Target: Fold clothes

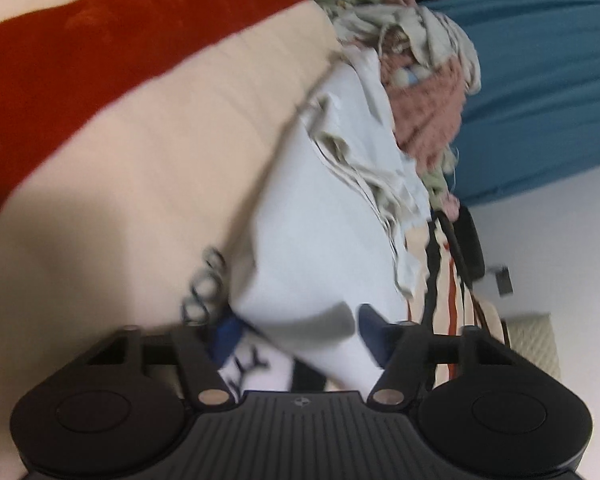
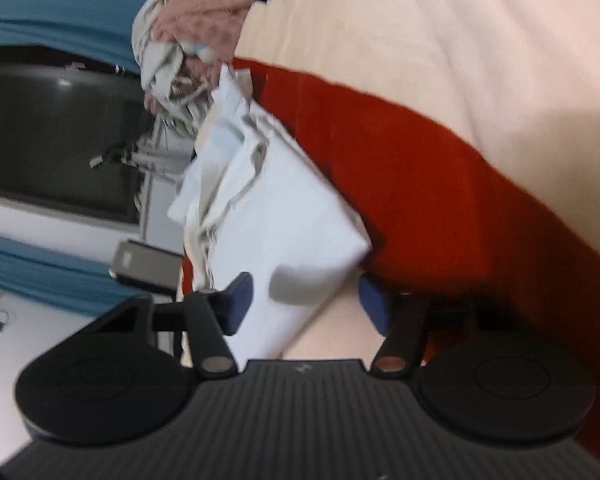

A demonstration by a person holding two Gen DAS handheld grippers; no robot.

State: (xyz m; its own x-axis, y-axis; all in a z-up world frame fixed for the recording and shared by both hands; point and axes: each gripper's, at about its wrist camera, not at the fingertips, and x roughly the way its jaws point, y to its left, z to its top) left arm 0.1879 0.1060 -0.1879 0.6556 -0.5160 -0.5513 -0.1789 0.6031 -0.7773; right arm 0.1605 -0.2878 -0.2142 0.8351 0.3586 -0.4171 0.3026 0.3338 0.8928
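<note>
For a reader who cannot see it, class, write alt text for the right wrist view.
The right gripper is open around the edge of a white garment lying on a cream and red striped blanket. Beyond it sits a heap of unfolded clothes.

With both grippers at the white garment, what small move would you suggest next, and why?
Probably shut the right gripper on the white garment. Its jaws stand open with the garment's near corner between them, unpinched. The left gripper also looks open around the cloth, so neither seems to hold it on the striped blanket.
</note>
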